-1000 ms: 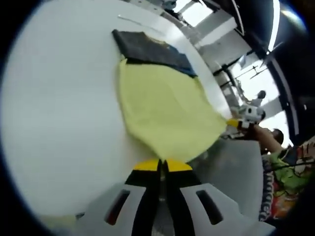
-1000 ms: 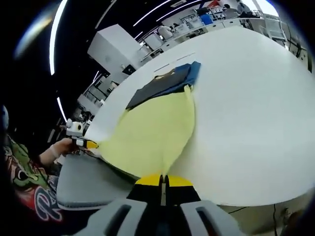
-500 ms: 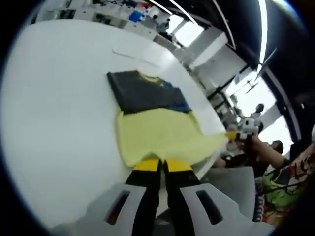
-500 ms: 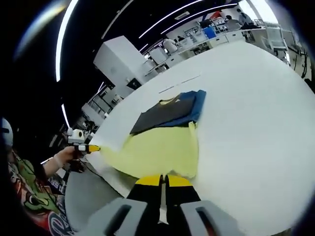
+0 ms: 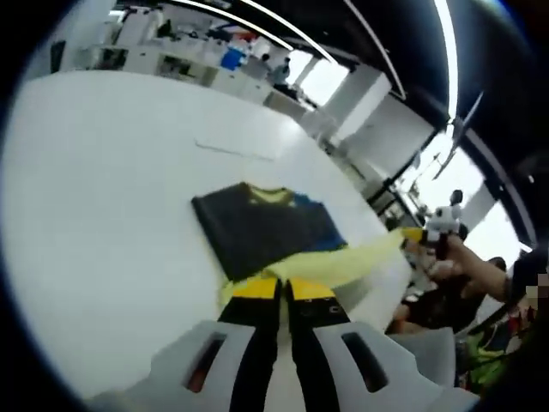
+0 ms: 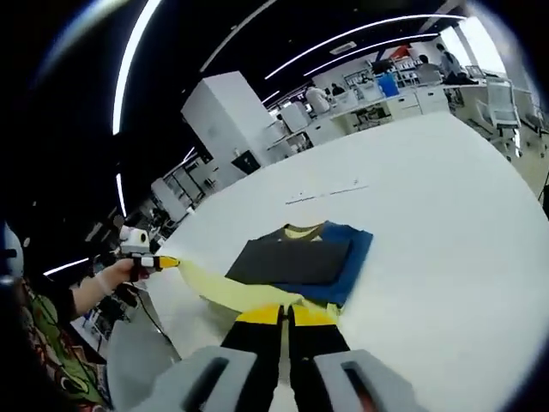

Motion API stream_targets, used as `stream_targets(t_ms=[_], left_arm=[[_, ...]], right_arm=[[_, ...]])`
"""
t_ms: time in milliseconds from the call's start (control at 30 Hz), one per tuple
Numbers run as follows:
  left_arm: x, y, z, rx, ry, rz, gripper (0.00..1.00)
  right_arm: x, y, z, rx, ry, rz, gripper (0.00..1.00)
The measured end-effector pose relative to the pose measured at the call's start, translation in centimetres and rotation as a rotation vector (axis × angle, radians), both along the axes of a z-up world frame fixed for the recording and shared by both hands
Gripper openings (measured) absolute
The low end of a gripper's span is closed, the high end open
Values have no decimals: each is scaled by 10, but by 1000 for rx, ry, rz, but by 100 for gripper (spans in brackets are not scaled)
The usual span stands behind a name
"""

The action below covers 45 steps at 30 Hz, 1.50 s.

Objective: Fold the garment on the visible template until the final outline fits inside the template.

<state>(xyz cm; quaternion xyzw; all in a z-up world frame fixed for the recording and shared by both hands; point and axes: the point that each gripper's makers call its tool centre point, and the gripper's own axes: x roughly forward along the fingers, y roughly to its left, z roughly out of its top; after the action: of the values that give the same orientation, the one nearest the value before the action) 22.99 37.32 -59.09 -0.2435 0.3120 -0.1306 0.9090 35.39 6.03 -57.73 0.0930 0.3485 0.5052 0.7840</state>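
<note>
Both grippers, left and right, closed on the yellow fabric hem, stretched taut crosswise; dark folded garment body lies straight ahead of both.

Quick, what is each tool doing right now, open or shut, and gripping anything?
Left tool: shut on the yellow garment.
Right tool: shut on the same yellow garment's other end.

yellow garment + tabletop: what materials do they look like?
Yellow garment: looks like thin, matte knit fabric; it stretches into a limp band between the left gripper and right gripper, no sheen. Table: smooth white hard surface, probably laminate or painted board; even, lightly glossy, no grain visible.
</note>
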Motion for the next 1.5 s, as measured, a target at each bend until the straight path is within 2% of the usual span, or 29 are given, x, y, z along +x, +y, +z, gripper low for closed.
stream_targets(t_ms=[300, 467, 500, 600, 767, 1000, 1267, 1500], left_arm=[[48, 27, 14, 12, -62, 37, 0], [77, 41, 16, 23, -90, 61, 0], [82, 43, 15, 21, -91, 68, 0], [97, 48, 9, 22, -92, 79, 0], [114, 59, 0, 16, -96, 109, 0], [134, 69, -19, 3, -78, 134, 0], [154, 76, -50, -23, -42, 154, 0], [158, 78, -69, -33, -13, 166, 0]], right_arm=[[53, 24, 17, 20, -71, -18, 0], [79, 33, 17, 19, -88, -34, 0], [89, 37, 16, 24, -90, -44, 0], [102, 42, 12, 20, -95, -53, 0], [126, 54, 3, 13, -94, -61, 0], [148, 66, -18, -17, -86, -56, 0], [164, 75, -51, -56, -54, -61, 0], [174, 81, -76, -81, -29, -72, 0]])
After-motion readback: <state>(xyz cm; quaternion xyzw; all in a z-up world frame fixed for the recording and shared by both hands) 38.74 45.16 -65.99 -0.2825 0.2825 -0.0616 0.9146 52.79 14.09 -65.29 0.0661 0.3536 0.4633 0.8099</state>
